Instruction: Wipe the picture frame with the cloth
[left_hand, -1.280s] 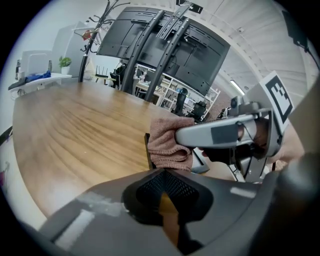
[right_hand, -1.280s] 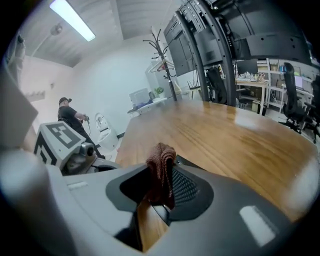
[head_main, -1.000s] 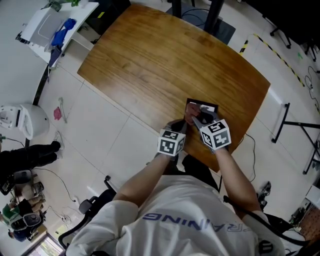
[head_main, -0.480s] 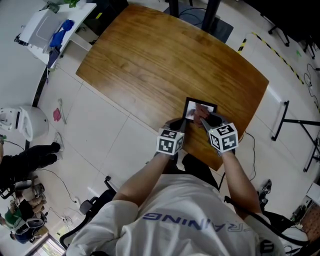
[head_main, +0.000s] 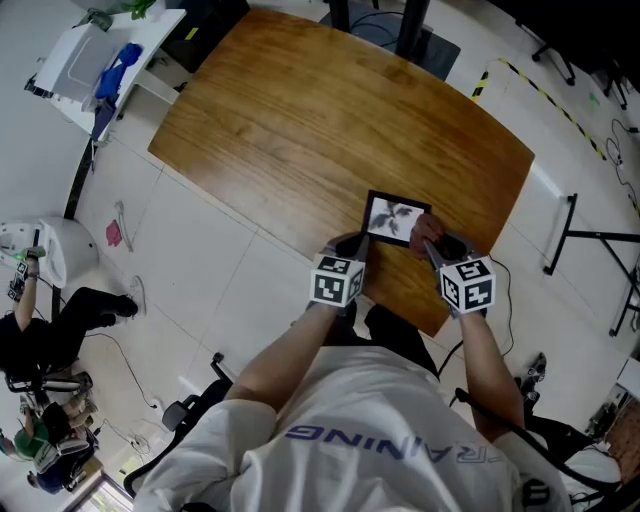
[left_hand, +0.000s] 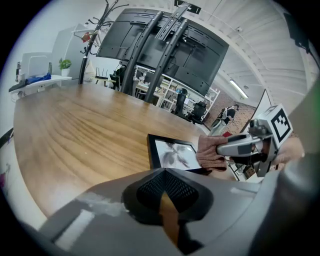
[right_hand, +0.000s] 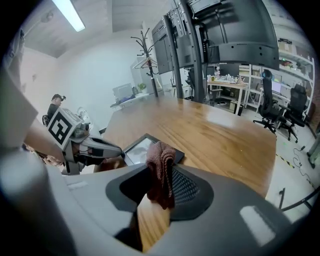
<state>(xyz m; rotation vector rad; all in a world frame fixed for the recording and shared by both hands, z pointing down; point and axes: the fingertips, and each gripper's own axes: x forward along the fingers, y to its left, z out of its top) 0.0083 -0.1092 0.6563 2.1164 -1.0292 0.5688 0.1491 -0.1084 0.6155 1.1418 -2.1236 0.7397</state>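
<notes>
A black picture frame (head_main: 394, 218) with a grey print lies flat near the front edge of the wooden table (head_main: 300, 110). My right gripper (head_main: 432, 240) is shut on a reddish-brown cloth (head_main: 424, 231), which rests at the frame's right edge. In the right gripper view the cloth (right_hand: 160, 171) hangs bunched between the jaws of the right gripper (right_hand: 162, 175), just short of the frame (right_hand: 148, 148). My left gripper (head_main: 354, 247) sits at the frame's near-left corner, jaws together and holding nothing. The left gripper view shows the frame (left_hand: 171, 153) ahead, with the cloth (left_hand: 212, 154) at its right.
The table's front edge runs just below the frame. A white shelf (head_main: 95, 55) with a blue object stands off the far-left corner. A seated person (head_main: 50, 330) and a white appliance (head_main: 35, 250) are on the floor to the left. A black stand (head_main: 575, 245) is at the right.
My right gripper has slid the cloth rightward across the frame, from over the glass to its right edge, uncovering the print. The left gripper has stayed in place.
</notes>
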